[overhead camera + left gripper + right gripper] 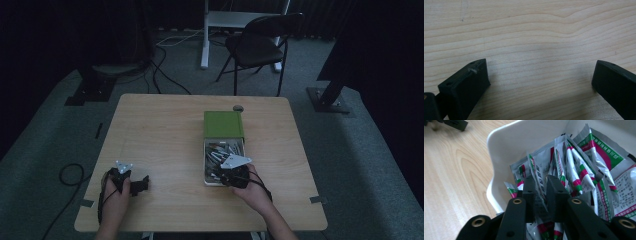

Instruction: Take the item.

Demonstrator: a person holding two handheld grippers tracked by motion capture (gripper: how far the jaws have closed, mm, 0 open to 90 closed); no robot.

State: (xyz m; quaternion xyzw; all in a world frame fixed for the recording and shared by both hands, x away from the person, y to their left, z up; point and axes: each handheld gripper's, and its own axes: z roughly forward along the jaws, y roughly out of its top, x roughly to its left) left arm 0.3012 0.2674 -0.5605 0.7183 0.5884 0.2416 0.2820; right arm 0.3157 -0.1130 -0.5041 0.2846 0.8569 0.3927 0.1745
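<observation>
At the lower left of the high view, the left tongs (142,184) rest on the bare wooden tabletop (165,135), jaws spread wide with only wood grain between them. Right of centre, the right tongs (541,188) reach into a white tray (506,152) and are clamped on a foil sachet (539,180) standing on edge among others. The tray's long axis runs up-frame, capped by a green box (223,124).
</observation>
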